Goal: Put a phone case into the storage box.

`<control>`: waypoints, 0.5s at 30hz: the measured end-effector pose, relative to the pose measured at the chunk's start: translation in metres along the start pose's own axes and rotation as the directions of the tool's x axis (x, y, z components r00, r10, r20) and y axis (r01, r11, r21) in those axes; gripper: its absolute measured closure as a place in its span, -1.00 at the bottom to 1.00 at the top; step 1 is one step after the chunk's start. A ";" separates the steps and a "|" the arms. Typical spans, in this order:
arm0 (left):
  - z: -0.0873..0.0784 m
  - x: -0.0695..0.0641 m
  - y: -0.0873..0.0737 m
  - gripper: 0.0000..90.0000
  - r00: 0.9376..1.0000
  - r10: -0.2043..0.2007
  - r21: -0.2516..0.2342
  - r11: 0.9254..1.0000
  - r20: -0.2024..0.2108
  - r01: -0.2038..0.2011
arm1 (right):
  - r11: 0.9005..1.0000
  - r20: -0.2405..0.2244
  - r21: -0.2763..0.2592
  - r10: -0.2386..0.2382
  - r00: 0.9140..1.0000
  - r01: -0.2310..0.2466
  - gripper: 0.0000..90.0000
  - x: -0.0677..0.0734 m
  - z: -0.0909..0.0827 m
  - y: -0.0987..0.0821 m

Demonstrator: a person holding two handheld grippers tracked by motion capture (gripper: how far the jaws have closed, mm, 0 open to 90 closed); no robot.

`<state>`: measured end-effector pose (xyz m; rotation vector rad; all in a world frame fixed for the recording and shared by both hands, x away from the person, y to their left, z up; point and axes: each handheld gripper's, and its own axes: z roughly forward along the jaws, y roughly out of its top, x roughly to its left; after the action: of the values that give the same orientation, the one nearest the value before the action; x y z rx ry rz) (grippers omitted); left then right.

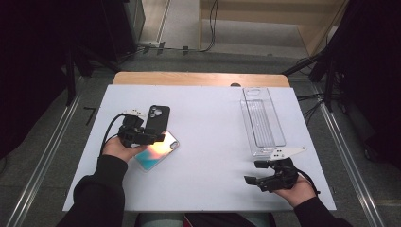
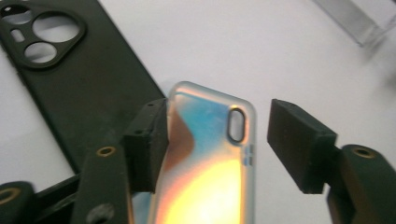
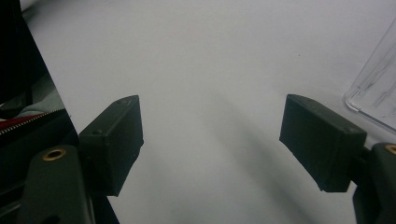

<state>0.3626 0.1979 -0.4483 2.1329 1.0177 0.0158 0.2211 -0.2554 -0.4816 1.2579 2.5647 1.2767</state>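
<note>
An iridescent phone case (image 1: 160, 151) lies on the white board (image 1: 208, 142), with a black phone case (image 1: 158, 117) just behind it. My left gripper (image 1: 156, 135) is low over the far end of the iridescent case. In the left gripper view the iridescent case (image 2: 210, 158) lies between the open jaws of the left gripper (image 2: 219, 144). The left pad (image 2: 147, 144) is at the case's edge and the right pad (image 2: 299, 144) stands apart. The black case (image 2: 79, 79) lies to the left. My right gripper (image 1: 253, 171) rests open near the board's front right, and the right gripper (image 3: 210, 140) has nothing between its jaws.
A clear plastic tray (image 1: 262, 120) lies lengthwise at the board's right side, just beyond the right gripper; its corner (image 3: 378, 93) shows in the right gripper view. The board's front edge is near both hands. A wooden table edge (image 1: 198, 78) lies behind the board.
</note>
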 end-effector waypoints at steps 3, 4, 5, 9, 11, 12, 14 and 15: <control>-0.007 -0.006 -0.004 -0.18 0.999 0.011 -0.026 1.000 0.032 -0.010 | 1.000 0.000 -0.003 -0.002 1.000 0.002 -0.57 0.000 0.000 0.000; -0.009 -0.009 -0.006 -0.20 0.999 0.020 -0.039 0.999 0.038 -0.018 | 1.000 -0.001 -0.004 -0.003 1.000 0.003 -0.57 0.000 0.000 0.000; -0.010 -0.011 -0.008 -0.25 0.999 0.026 -0.043 0.999 0.040 -0.025 | 1.000 -0.001 -0.006 -0.004 1.000 0.004 -0.57 0.000 0.000 0.000; -0.013 -0.017 -0.015 -0.30 0.998 0.038 -0.055 0.998 0.057 -0.035 | 1.000 -0.002 -0.007 -0.001 1.000 0.001 -0.57 -0.001 0.001 0.001; -0.014 -0.021 -0.020 -0.32 0.997 0.048 -0.056 0.997 0.061 -0.044 | 1.000 -0.002 -0.008 -0.001 1.000 0.001 -0.57 -0.001 0.001 0.001; -0.013 -0.023 -0.022 -0.32 0.996 0.051 -0.056 0.997 0.077 -0.047 | 1.000 -0.004 -0.009 0.001 1.000 -0.001 -0.57 -0.001 0.001 0.001; -0.012 -0.027 -0.027 -0.32 0.994 0.052 -0.053 0.998 0.100 -0.047 | 1.000 -0.005 -0.010 0.000 1.000 0.000 -0.57 -0.002 0.001 0.001; -0.011 -0.029 -0.030 -0.32 0.993 0.053 -0.050 0.998 0.103 -0.048 | 1.000 -0.005 -0.011 0.001 1.000 -0.001 -0.57 -0.002 0.001 0.001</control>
<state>0.3198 0.1970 -0.4511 2.0934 0.8939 -0.0462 0.2234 -0.2562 -0.4824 1.2552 2.5574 1.2941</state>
